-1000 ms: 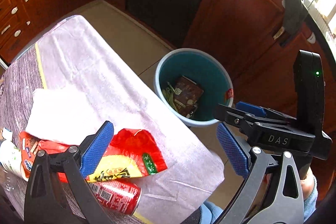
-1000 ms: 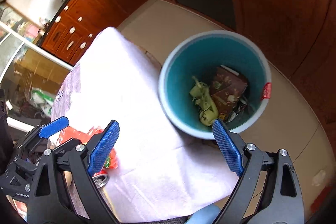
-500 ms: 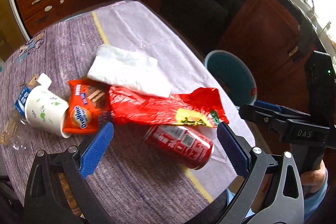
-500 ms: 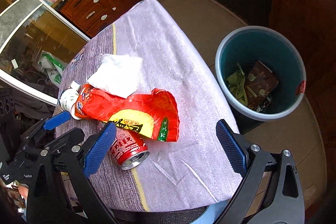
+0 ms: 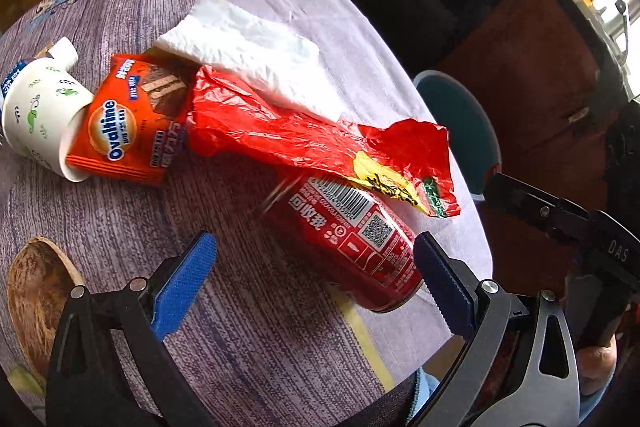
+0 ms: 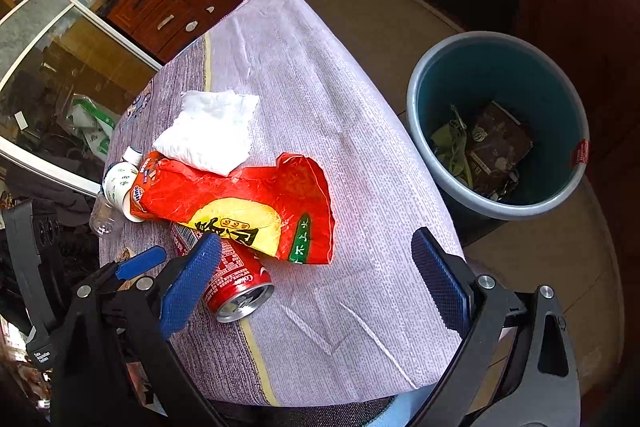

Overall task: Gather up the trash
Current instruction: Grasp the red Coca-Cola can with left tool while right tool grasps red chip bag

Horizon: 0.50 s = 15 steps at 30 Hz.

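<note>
Both my grippers, left (image 5: 312, 283) and right (image 6: 316, 279), have fingers wide, empty; the can (image 5: 352, 243) may roll off the worktop (image 6: 320, 75).

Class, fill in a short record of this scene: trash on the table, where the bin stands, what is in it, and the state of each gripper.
on table: can, red bag, napkin, Ovaltine pack, paper cup
can: on its side, partly under the red bag
bin: on the floor beside the table
in bin: brown wrapper, green scraps
left gripper: open, empty
right gripper: open, empty
</note>
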Available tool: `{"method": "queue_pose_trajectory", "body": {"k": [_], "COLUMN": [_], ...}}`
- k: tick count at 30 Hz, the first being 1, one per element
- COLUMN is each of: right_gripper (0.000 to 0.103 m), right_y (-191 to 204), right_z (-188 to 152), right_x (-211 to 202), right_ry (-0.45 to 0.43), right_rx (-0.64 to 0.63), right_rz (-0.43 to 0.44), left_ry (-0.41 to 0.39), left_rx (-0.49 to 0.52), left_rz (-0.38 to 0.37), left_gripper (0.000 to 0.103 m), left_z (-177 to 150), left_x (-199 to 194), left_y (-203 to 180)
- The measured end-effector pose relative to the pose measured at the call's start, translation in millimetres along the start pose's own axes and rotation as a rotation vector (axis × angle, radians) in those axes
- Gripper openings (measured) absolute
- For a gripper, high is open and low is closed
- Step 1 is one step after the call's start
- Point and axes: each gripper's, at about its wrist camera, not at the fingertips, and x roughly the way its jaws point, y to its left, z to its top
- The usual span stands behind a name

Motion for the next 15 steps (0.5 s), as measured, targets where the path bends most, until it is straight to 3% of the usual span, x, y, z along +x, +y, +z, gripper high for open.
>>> {"method": "queue_pose_trajectory", "body": {"k": [8, 15], "right_gripper": [0.092, 0.092], "right_y": [7, 42], "right_z": [6, 10], "right_x": [4, 18], "right_ry": [-0.005, 0.024], "right_rx": [-0.056, -0.178], "right_rz": [0.017, 0.055], "left_ry": [0.005, 0.030], "left_rx": [-0.007, -0.006], "left_rz": [0.054, 0.108], "left_gripper": [0.099, 0.099], "left_z": [5, -7], "left_x": [18, 13], "left_y": [-10, 21]}}
